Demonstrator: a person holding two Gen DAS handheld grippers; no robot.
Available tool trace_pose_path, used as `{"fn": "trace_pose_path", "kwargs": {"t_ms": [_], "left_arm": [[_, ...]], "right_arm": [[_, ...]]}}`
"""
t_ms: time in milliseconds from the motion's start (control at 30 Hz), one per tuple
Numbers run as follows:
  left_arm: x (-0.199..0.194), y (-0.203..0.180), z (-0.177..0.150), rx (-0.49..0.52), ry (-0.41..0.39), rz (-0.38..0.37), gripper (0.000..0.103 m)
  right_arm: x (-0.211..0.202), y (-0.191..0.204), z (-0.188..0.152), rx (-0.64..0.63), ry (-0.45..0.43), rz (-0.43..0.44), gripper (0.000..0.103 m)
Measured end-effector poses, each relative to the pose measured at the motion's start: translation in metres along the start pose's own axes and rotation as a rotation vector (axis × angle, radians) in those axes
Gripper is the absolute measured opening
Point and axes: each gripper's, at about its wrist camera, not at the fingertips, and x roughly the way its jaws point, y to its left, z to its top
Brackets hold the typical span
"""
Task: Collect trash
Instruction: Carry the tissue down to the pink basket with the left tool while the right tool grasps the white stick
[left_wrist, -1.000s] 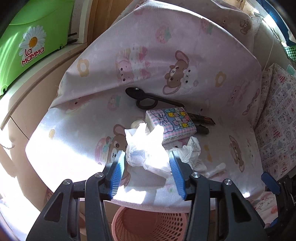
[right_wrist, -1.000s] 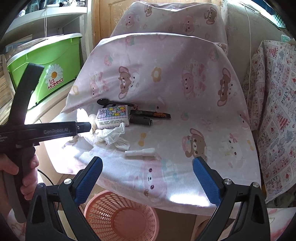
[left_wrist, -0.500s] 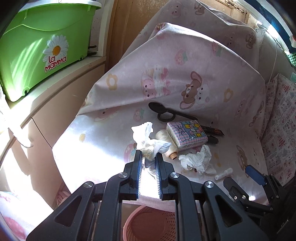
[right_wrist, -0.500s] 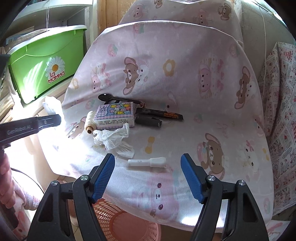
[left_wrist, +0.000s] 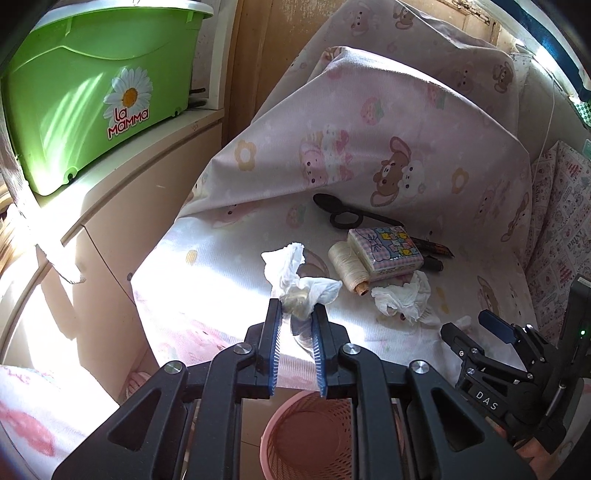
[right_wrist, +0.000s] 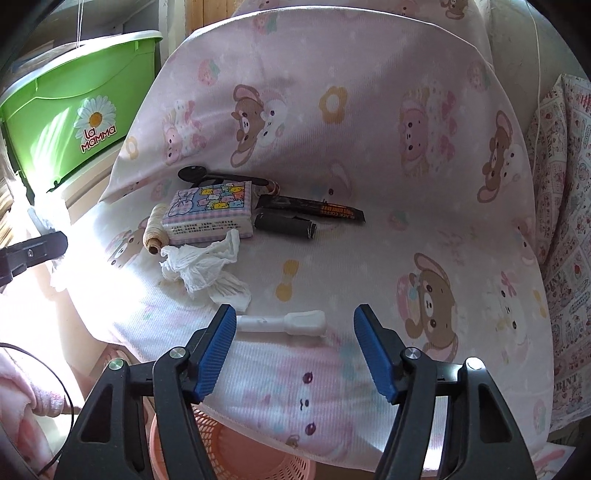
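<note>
The left gripper (left_wrist: 297, 317) is closed tight on a crumpled white tissue wad (left_wrist: 295, 275), which sticks out at twelve o'clock from its tips, above the pink mesh wastebasket (left_wrist: 306, 435). The right gripper (right_wrist: 293, 325) gapes wide and empty, a white plastic tube (right_wrist: 284, 322) lying between its fingers and a second crumpled white tissue (right_wrist: 203, 269) at eleven o'clock. The green plastic bin (right_wrist: 70, 125) reads "La Mamma"; the black sachet (right_wrist: 314, 210) reads "BLACK COFFEE".
</note>
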Motion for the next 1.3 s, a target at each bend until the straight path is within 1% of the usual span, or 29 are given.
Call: {"fn": "trace_pose_path", "kwargs": {"t_ms": [100,200,233,267,300,367,500,667,800,867,967,1067,1133,1167,1300], "left_arm": [[0.004,0.01,-0.002,-0.059,0.04,-0.034,0.015],[0.004,0.01,-0.001,-0.06,0.044,-0.037,0.015],[0.003,0.01,-0.002,-0.06,0.043,-0.032,0.015],[0.003,0.01,-0.001,-0.06,0.04,-0.029,0.015],[0.003,0.01,-0.001,-0.059,0.042,-0.03,0.015],[0.002,0.009,-0.002,-0.052,0.041,-0.029,0.015],[-0.001,0.004,-0.002,-0.027,0.034,-0.032,0.015],[-0.009,-0.004,-0.004,0.018,0.022,-0.044,0.015],[-0.018,-0.016,-0.009,0.102,-0.001,-0.016,0.015],[-0.019,-0.02,-0.012,0.125,0.006,-0.019,0.015],[-0.015,-0.02,-0.019,0.116,0.052,-0.062,0.016],[-0.009,-0.019,-0.024,0.111,0.095,-0.078,0.016],[-0.001,-0.019,-0.028,0.105,0.145,-0.107,0.016],[0.005,-0.02,-0.031,0.103,0.183,-0.118,0.016],[0.025,-0.019,-0.046,0.086,0.307,-0.136,0.016]], "right_arm": [[0.0,0.001,-0.001,-0.002,0.004,0.01,0.069],[0.0,0.005,-0.001,-0.02,0.008,0.011,0.068],[0.001,0.006,-0.002,-0.02,0.013,0.009,0.065],[0.002,0.006,-0.002,-0.016,0.021,0.013,0.057],[0.001,0.006,-0.002,-0.01,0.019,0.023,0.054],[0.001,0.009,-0.002,-0.008,0.018,0.029,0.054],[-0.009,0.012,-0.002,-0.012,-0.001,0.05,0.053],[-0.032,0.011,0.001,0.01,-0.04,0.103,0.053],[-0.053,0.011,-0.001,0.016,-0.065,0.158,0.053],[-0.061,0.011,-0.005,0.025,-0.061,0.195,0.053],[-0.072,0.009,-0.011,0.063,-0.045,0.269,0.053],[-0.076,0.008,-0.018,0.116,-0.021,0.322,0.054],[-0.073,0.007,-0.022,0.142,0.008,0.347,0.054],[-0.071,0.008,-0.024,0.154,0.023,0.356,0.054],[-0.057,0.006,-0.035,0.211,0.105,0.397,0.054]]}}
